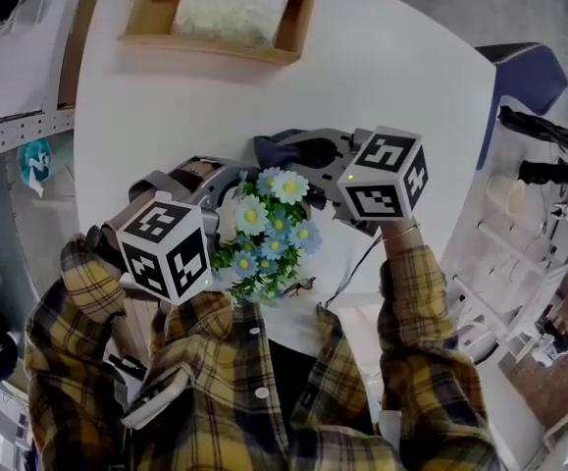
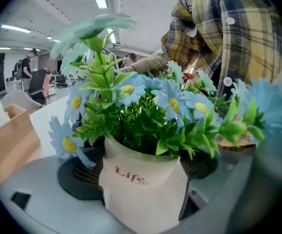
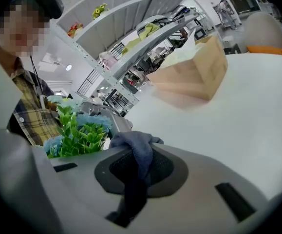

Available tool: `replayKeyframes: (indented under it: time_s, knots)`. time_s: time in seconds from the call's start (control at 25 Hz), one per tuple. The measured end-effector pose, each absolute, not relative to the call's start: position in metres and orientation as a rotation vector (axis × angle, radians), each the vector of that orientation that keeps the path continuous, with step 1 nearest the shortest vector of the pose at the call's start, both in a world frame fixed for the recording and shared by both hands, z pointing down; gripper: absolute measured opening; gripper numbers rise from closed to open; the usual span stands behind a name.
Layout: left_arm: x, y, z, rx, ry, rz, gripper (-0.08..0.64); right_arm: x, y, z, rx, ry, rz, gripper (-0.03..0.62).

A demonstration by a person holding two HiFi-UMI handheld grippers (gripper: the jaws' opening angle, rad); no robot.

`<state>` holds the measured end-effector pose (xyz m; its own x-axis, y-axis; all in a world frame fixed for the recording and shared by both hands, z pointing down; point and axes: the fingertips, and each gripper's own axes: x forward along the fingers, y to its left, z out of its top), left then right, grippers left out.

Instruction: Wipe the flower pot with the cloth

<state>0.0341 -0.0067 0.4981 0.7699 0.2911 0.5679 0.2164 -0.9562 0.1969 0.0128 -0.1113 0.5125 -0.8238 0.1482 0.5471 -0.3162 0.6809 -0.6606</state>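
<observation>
A white flower pot (image 2: 143, 189) printed "Life" holds blue daisies and green leaves (image 1: 269, 234). My left gripper (image 2: 143, 177) is shut on the pot, with a dark pad (image 2: 77, 175) pressed against each side. It carries the pot above the table, close to the person's chest. My right gripper (image 3: 138, 172) is shut on a grey-blue cloth (image 3: 137, 147), which bunches out past the jaws. In the head view the cloth (image 1: 276, 151) sits just beyond the flowers, next to the left gripper (image 1: 232, 183). From the head view the pot itself is hidden under the blooms.
A wooden tray (image 1: 293, 29) with a white bag (image 1: 232, 3) stands at the far side of the round white table (image 1: 401, 77). A dark chair (image 1: 524, 72) is at the right. Shelving fills the background of the right gripper view.
</observation>
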Motion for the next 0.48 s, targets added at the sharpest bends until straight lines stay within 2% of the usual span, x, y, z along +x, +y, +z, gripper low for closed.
replayKeyframes:
  time_s: [0.48]
  knots:
    - [-0.017,-0.015,0.499,2.720,-0.066,0.913,0.478,0.035,-0.131,0.486,0.411,-2.454,1.005,0.021]
